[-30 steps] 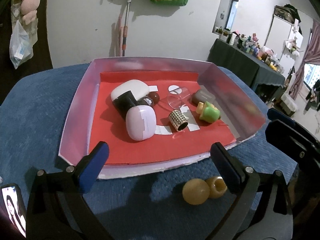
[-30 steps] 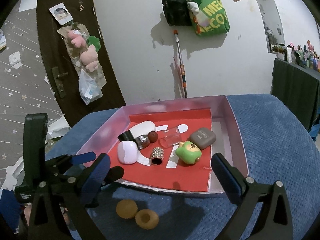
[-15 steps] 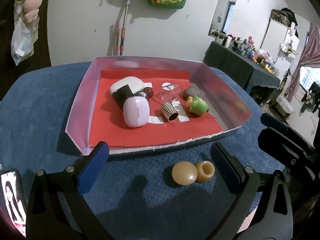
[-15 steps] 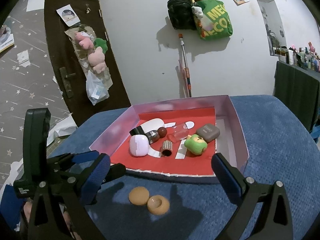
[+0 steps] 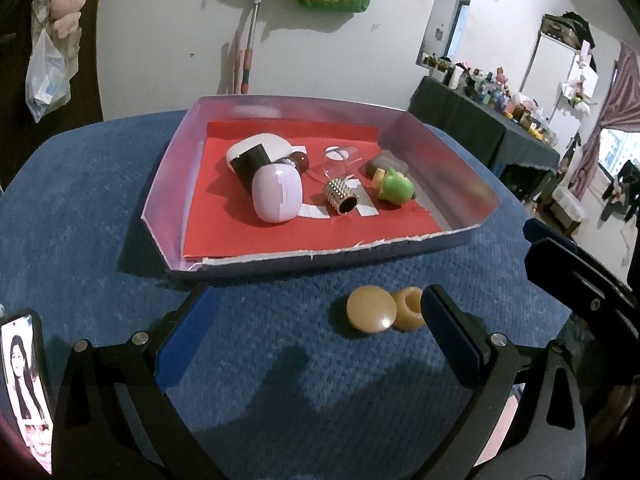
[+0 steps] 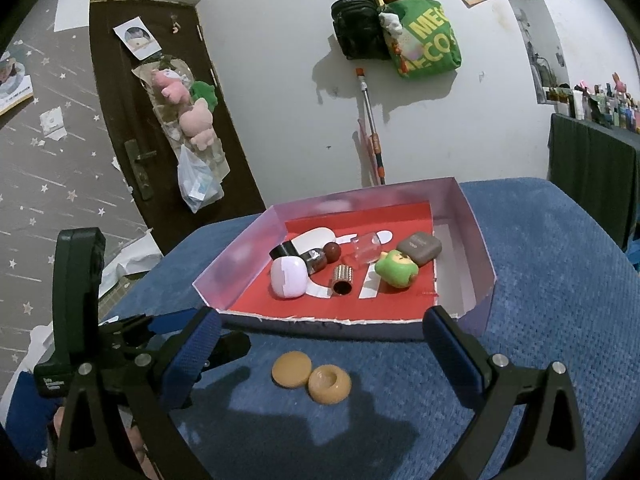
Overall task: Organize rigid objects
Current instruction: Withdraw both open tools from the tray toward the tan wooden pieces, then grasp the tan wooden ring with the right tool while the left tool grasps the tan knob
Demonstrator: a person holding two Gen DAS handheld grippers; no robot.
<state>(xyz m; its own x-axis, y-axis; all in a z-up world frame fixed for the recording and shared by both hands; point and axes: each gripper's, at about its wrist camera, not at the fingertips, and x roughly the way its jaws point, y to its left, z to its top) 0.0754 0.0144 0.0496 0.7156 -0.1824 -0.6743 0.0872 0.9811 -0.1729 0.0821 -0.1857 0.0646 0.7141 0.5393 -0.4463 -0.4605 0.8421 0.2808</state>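
Note:
A pink-walled tray (image 5: 168, 196) (image 6: 476, 248) with a red floor holds a lilac case (image 5: 277, 196) (image 6: 289, 278), a studded gold cap (image 5: 340, 197) (image 6: 342, 278), a green figure (image 5: 394, 186) (image 6: 397, 269), a grey case (image 6: 419, 247), a clear cup (image 5: 338, 157) and a white-and-black piece (image 5: 256, 152). On the blue cushion in front lie a tan round lid (image 5: 368, 309) (image 6: 291, 369) and a tan hollow cap (image 5: 409, 307) (image 6: 329, 383). My left gripper (image 5: 316, 332) is open just short of them. My right gripper (image 6: 320, 356) is open above them.
The tray sits on a blue textured cushion (image 5: 80, 208). A phone (image 5: 22, 376) shows at the left edge of the left wrist view. A dark door (image 6: 152, 128) and a wall with hanging bags (image 6: 424, 36) stand behind. A dark cluttered table (image 5: 480, 132) is at the right.
Both grippers have drawn back from the tray and dropped lower, so the tray looks farther and the two tan pieces now lie between the fingers. Both stayed open.

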